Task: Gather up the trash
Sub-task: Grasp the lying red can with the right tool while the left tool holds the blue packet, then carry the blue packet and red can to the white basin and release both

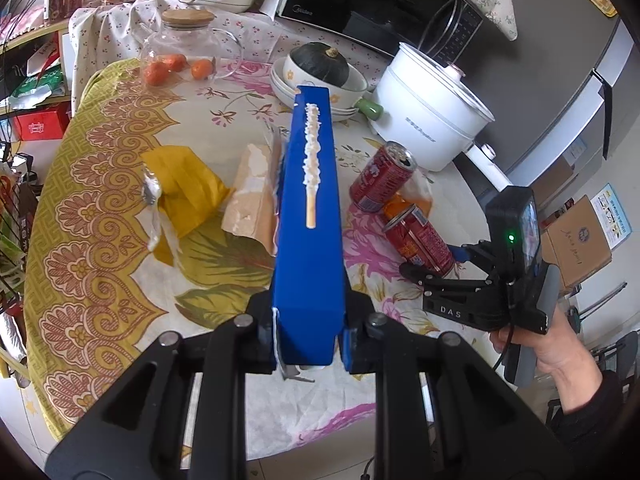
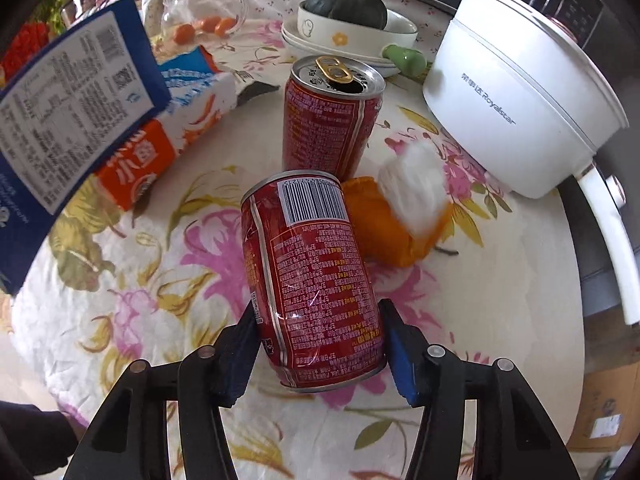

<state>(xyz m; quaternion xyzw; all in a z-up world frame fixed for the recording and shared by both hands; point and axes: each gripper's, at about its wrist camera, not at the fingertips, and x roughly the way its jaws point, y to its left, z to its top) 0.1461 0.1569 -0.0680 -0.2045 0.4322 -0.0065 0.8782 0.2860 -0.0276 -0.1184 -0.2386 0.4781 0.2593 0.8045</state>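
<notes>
Left hand-held gripper (image 1: 306,340) was closed narrow on one end of a long blue box (image 1: 310,208), held up above the desk (image 1: 120,184). Right hand-held gripper (image 2: 320,344) sat around a tipped red can (image 2: 310,276) lying on the flowered cloth; its pads (image 2: 402,354) looked just against the can's sides, though firm pressure could not be told. A second red can (image 2: 330,116) stood upright behind it, opened. Orange-and-white scrap (image 2: 400,216) lay just beside both cans. Orange snack bag (image 2: 160,136) lay at left; white cooker (image 2: 516,92) at right.
</notes>
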